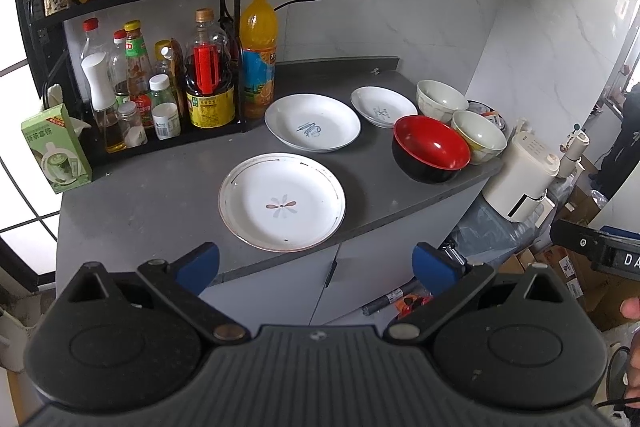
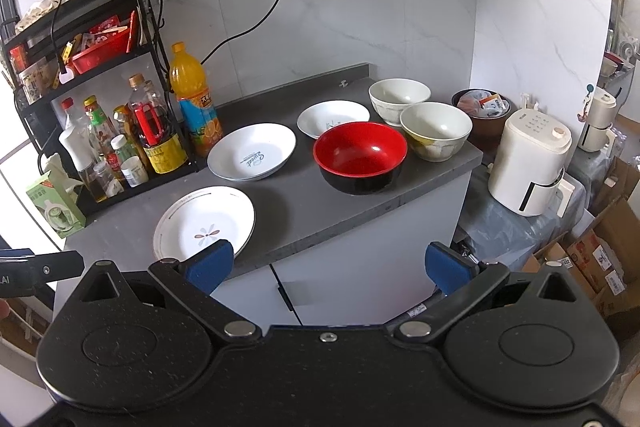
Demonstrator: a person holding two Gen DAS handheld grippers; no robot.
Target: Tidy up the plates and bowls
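Note:
Three white plates lie on the grey counter (image 1: 160,195): a flower-print plate (image 1: 282,201) (image 2: 204,223) nearest the front edge, a plate with blue lettering (image 1: 312,123) (image 2: 252,151) behind it, and a smaller plate (image 1: 383,106) (image 2: 332,119) further back. To their right stand a red-and-black bowl (image 1: 431,149) (image 2: 360,157) and two cream bowls (image 1: 440,99) (image 1: 478,135) (image 2: 399,99) (image 2: 436,130). My left gripper (image 1: 316,267) hangs open in front of the counter edge, below the flower plate. My right gripper (image 2: 330,265) is open too, holding nothing, before the cabinet front.
A black rack (image 1: 132,67) of sauce bottles and an orange juice bottle (image 1: 258,51) fill the counter's back left. A green carton (image 1: 56,147) stands at the left edge. A white appliance (image 2: 532,163) and cardboard boxes (image 2: 592,251) sit lower right, beyond the counter's end.

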